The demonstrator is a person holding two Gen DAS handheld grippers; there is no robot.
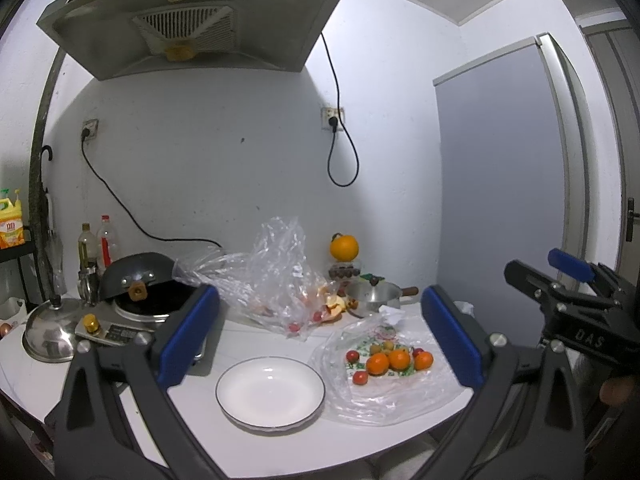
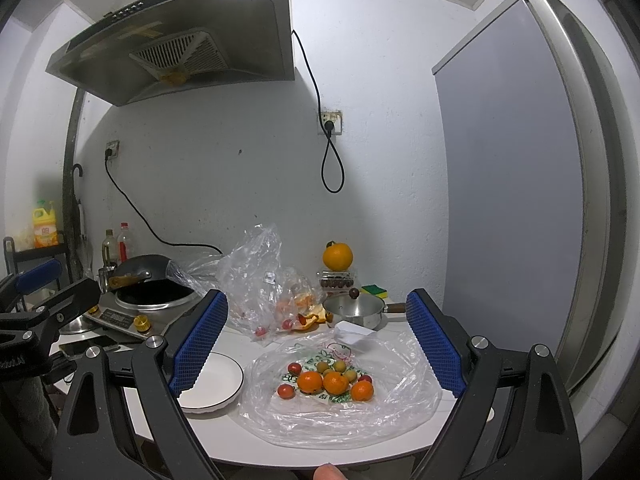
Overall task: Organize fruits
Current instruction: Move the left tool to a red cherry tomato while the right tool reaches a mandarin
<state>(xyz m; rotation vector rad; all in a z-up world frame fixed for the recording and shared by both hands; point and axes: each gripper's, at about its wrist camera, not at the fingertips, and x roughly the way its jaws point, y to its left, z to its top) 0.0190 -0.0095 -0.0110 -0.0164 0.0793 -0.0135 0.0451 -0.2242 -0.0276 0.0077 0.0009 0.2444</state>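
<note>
Three small oranges (image 2: 335,383) lie with cherry tomatoes (image 2: 285,390) and pale little fruits on a flattened plastic bag (image 2: 304,420), just right of the empty white plate (image 1: 270,391) on the worktop (image 1: 352,440). The right gripper (image 2: 320,350) faces them squarely and looks nearer; the left gripper (image 1: 320,338) frames the plate. Both sets of fingers are spread wide, holding nothing. The pale fruits' kind is unclear, and the crumpled bag (image 2: 256,276) behind blurs its contents

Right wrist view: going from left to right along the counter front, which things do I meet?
Black wok on the induction cooker → white round plate with dark rim → flat clear plastic bag holding small orange tangerines.
</note>
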